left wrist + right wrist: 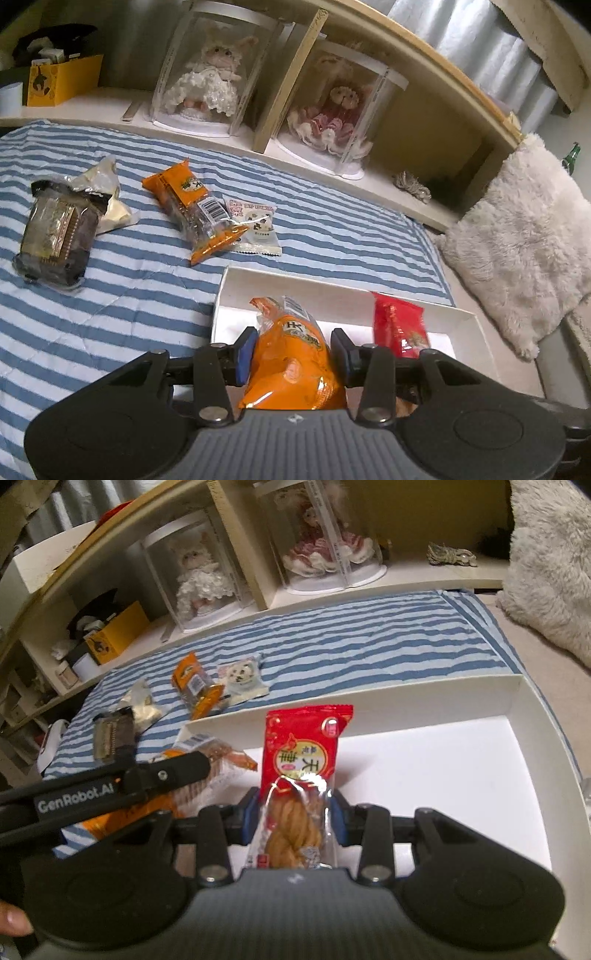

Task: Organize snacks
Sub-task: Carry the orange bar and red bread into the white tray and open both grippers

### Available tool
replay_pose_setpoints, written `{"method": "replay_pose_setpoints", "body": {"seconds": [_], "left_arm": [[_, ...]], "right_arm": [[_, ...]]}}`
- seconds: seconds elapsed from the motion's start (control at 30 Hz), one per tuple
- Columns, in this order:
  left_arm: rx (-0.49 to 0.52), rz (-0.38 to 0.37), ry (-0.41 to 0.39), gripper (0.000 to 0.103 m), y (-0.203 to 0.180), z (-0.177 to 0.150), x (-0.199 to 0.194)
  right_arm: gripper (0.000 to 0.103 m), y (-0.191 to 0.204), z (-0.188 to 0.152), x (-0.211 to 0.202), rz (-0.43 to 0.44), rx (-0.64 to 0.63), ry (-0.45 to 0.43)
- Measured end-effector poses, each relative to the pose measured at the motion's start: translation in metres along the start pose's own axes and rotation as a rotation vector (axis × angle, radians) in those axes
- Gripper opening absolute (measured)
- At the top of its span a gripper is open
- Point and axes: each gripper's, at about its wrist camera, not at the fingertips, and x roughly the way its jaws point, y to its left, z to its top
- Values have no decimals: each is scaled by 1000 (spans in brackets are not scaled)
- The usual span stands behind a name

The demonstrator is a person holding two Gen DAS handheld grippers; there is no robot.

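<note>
My left gripper (293,350) is shut on an orange snack pack (291,365), held over the left end of a white box (236,291). My right gripper (293,812) is shut on a red pack with a twisted pastry (299,760), held over the same white box (517,698). The red pack also shows in the left wrist view (399,325). On the striped blanket lie another orange pack (192,210), a white cartoon pack (256,225), a dark wrapped cake (55,232) and a cream wrapper (107,192).
A shelf along the back holds two dolls in clear cases (210,74), (340,107) and a yellow box (62,79). A furry white cushion (524,229) lies to the right of the blanket. The left gripper's arm (110,790) crosses the right wrist view.
</note>
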Motion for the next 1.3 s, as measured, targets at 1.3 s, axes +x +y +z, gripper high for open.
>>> {"method": "replay_pose_setpoints", "body": {"seconds": [1.3], "left_arm": [[214, 188, 147, 41, -22, -11, 27]], "right_arm": [[45, -10, 3, 7, -15, 41, 36]]}}
